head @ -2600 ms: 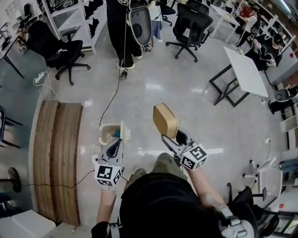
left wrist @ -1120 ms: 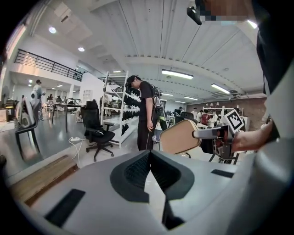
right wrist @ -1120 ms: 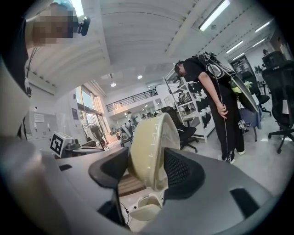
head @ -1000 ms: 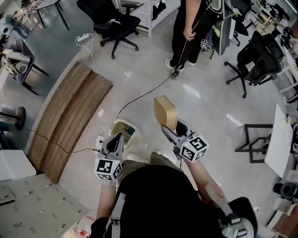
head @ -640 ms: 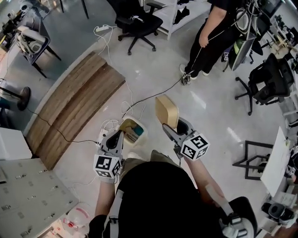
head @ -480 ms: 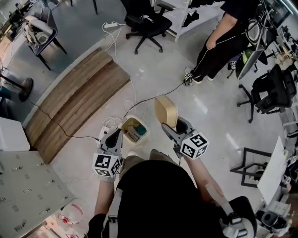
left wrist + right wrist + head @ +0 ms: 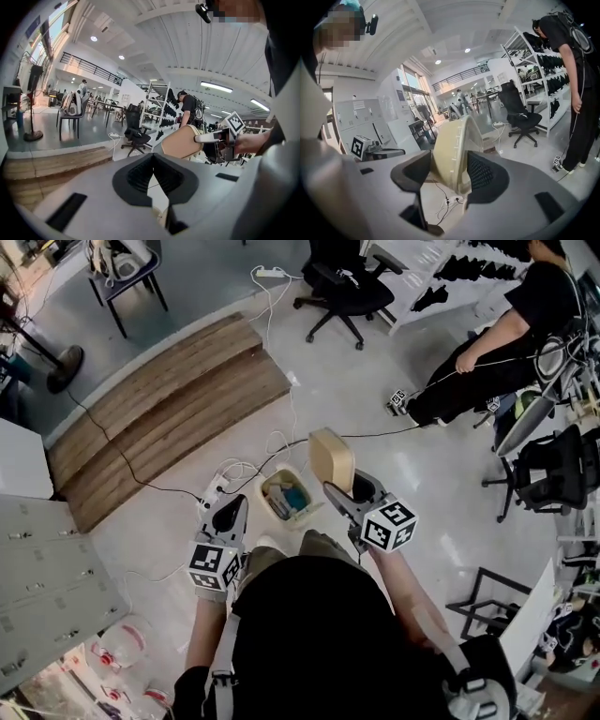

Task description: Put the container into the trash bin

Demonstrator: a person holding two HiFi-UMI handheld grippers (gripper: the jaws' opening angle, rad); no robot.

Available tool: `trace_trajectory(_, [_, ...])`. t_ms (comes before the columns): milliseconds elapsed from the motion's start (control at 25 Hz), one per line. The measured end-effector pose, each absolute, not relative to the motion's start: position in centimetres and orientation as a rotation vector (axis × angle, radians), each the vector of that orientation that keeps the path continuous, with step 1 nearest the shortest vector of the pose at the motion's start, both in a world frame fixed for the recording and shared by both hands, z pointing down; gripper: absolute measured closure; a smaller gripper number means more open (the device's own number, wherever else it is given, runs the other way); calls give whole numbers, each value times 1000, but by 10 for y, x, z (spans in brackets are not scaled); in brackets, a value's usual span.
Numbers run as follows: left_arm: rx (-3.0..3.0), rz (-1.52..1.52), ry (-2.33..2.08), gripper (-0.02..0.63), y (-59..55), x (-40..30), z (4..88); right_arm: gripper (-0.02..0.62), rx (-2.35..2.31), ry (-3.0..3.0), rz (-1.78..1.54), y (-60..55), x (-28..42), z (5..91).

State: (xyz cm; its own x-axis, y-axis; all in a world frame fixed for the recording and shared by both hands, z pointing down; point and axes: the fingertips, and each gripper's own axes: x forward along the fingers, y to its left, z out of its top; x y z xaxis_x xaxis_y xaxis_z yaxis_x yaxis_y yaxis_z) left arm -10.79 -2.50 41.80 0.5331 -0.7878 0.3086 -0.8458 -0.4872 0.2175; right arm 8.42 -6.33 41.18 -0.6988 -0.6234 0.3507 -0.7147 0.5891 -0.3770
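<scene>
My right gripper (image 7: 339, 491) is shut on a beige plastic container (image 7: 330, 459), gripping its rim and holding it on edge in the air. In the right gripper view the container (image 7: 451, 145) stands upright between the two dark pads (image 7: 485, 174). A small cream trash bin (image 7: 291, 496) with rubbish inside stands on the floor just left of and below the container. My left gripper (image 7: 229, 514) hovers left of the bin, shut and holding nothing. Its pads (image 7: 140, 174) meet in the left gripper view, with the container (image 7: 182, 142) ahead to the right.
A wooden step platform (image 7: 159, 413) lies at the far left. White cables and a power strip (image 7: 221, 486) trail beside the bin. Office chairs (image 7: 345, 285), a standing person (image 7: 506, 343), grey lockers (image 7: 42, 587) and a black-framed table (image 7: 502, 601) ring the floor.
The person carrying the grippers has turned and walked. The bin has shifted from under the left gripper to between the two grippers, close below the container. The right gripper's hold is unchanged.
</scene>
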Motion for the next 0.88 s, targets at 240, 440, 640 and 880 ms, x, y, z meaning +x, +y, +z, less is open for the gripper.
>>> trace_trajectory(240, [2355,215,-1388,599,-22,-156,436,342,998,-2587,795,-74,32,432])
trace_trajectory(440, [2302,203,-1419,600,-15,-173,447,342,897,-2530,821,-76,8,452])
trace_trajectory(640, [2243,197,-1464,598,-7,-183,454,342,812,-2478,850,-82,-5,472])
trace_trajectory(880, [2137,201,-1536,599,-5,-180,467,342,671,-2423,859,-95,-7,496])
